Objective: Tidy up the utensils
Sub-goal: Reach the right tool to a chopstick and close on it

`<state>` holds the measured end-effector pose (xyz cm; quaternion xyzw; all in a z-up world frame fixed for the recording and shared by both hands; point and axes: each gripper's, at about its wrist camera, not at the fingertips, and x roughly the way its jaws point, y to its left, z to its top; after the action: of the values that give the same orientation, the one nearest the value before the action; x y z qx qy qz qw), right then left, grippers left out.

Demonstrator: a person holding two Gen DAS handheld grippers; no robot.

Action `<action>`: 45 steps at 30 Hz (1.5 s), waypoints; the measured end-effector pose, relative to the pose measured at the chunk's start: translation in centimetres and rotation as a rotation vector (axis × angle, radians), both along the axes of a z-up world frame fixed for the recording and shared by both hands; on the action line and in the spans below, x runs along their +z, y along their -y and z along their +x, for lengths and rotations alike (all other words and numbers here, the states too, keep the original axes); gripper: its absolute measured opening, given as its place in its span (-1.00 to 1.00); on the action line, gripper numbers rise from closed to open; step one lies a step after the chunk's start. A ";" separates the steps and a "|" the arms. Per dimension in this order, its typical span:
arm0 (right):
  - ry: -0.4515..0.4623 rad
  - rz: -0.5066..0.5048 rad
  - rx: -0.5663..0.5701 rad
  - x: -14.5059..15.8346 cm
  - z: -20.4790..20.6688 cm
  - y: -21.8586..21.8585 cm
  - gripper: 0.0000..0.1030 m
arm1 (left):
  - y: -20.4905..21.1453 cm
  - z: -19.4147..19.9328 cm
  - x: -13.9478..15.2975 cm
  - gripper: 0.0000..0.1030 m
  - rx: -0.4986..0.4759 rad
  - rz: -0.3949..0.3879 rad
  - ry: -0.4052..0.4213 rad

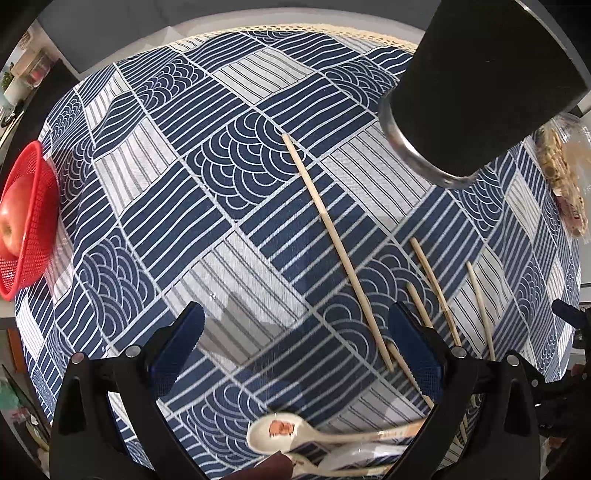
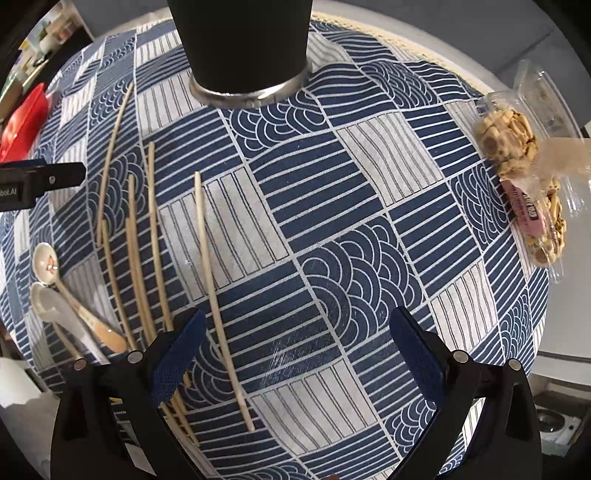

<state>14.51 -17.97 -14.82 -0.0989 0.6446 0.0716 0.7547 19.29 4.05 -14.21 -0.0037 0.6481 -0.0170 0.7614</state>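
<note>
Several pale wooden chopsticks lie loose on the blue patterned tablecloth (image 2: 332,192). The longest chopstick (image 1: 334,240) runs diagonally ahead of my left gripper (image 1: 299,332), which is open and holds nothing. One separate chopstick (image 2: 211,280) lies just inside the left finger of my right gripper (image 2: 297,339), also open and holding nothing. The other chopsticks (image 2: 133,258) lie side by side further left. Two white ceramic spoons (image 2: 46,262) rest at the table's left edge, and the spoons (image 1: 275,430) also show low in the left wrist view. A black utensil holder (image 2: 245,44) with a metal rim stands at the back.
A red mesh basket (image 1: 33,177) holding an apple (image 1: 11,218) sits at the far left edge. A clear bag of biscuits (image 2: 517,147) lies at the right edge. The left gripper's body (image 2: 37,181) shows left in the right wrist view. The cloth's lace hem (image 1: 295,27) marks the far edge.
</note>
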 end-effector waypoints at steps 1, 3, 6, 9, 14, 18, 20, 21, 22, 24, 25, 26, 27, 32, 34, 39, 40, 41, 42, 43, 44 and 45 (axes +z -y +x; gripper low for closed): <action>-0.002 -0.001 -0.001 -0.2 0.1 0.0 0.85 | 0.0 0.3 -0.4 0.89 0.004 0.002 -0.007; -0.005 -0.008 -0.003 -0.6 0.4 -0.1 0.85 | 0.1 0.7 -0.9 0.89 0.003 0.003 -0.012; 0.002 -0.033 0.008 -1.4 0.6 -0.3 0.85 | 0.2 1.4 -1.8 0.89 0.000 0.026 -0.017; 0.018 -0.032 0.008 -2.0 0.7 -0.2 0.85 | 0.2 2.1 -2.7 0.89 0.013 0.053 -0.023; 0.000 0.063 -0.048 -3.6 1.4 0.9 0.85 | 0.1 3.0 -3.6 0.92 0.023 0.039 -0.016; 0.004 0.061 -0.056 -4.0 1.9 1.5 0.85 | -0.4 2.8 -4.2 0.92 0.035 0.035 -0.007; 0.032 0.045 -0.055 -3.5 1.8 1.3 0.85 | -0.6 3.3 -4.6 0.92 0.036 0.034 -0.010; 0.043 0.051 -0.047 -2.8 1.6 1.0 0.85 | -0.5 3.0 -4.3 0.92 0.036 0.035 -0.010; 0.051 0.067 -0.037 -2.5 1.6 0.8 0.85 | -0.4 2.7 -4.2 0.92 0.034 0.036 -0.008; 0.061 0.083 -0.028 -1.8 1.3 0.5 0.85 | -0.4 2.5 -4.1 0.92 0.033 0.036 -0.004; 0.059 0.088 -0.022 -1.9 1.4 0.3 0.85 | -0.4 2.6 -4.2 0.92 0.033 0.036 -0.003; 0.055 0.091 -0.018 -1.8 1.4 -0.5 0.85 | -0.4 2.6 -4.2 0.92 0.034 0.036 -0.004; 0.049 0.093 -0.012 -2.2 1.3 -0.7 0.85 | -0.5 2.7 -4.2 0.92 0.038 0.035 -0.002; 0.026 0.076 0.000 -4.4 1.3 -1.0 0.87 | -0.5 3.0 -4.2 0.92 0.034 0.036 -0.017; 0.040 0.079 0.002 -4.8 1.2 -1.0 0.88 | -0.5 3.2 -4.2 0.92 0.041 0.034 -0.018; 0.081 0.088 -0.005 -4.5 0.3 -1.0 0.88 | -0.8 2.6 -3.8 0.74 0.034 0.037 0.005; 0.069 0.087 -0.008 -4.0 -0.6 0.1 0.88 | -1.0 2.4 -3.5 0.66 0.034 0.036 0.007; 0.047 0.082 -0.007 -4.0 -0.7 0.3 0.88 | -1.2 2.3 -3.2 0.47 0.033 0.036 0.008; 0.034 0.079 -0.009 -3.8 -0.8 0.2 0.88 | -1.4 2.1 -3.0 0.26 0.029 0.035 0.007; 0.016 0.073 -0.016 -3.8 -0.7 0.2 0.87 | -1.8 2.0 -2.8 0.13 0.030 0.035 0.009; -0.002 0.066 -0.015 -3.8 -0.7 0.2 0.86 | -2.4 1.8 -2.5 -0.26 0.048 0.032 0.002; -0.011 0.064 -0.016 -3.7 -0.5 0.2 0.82 | -3.0 1.7 -2.3 -0.78 0.063 0.026 -0.008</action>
<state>13.98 -18.12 -18.57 -0.0692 0.6467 0.0868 0.7547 20.98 7.03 -16.56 -0.0142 0.6508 0.0155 0.7590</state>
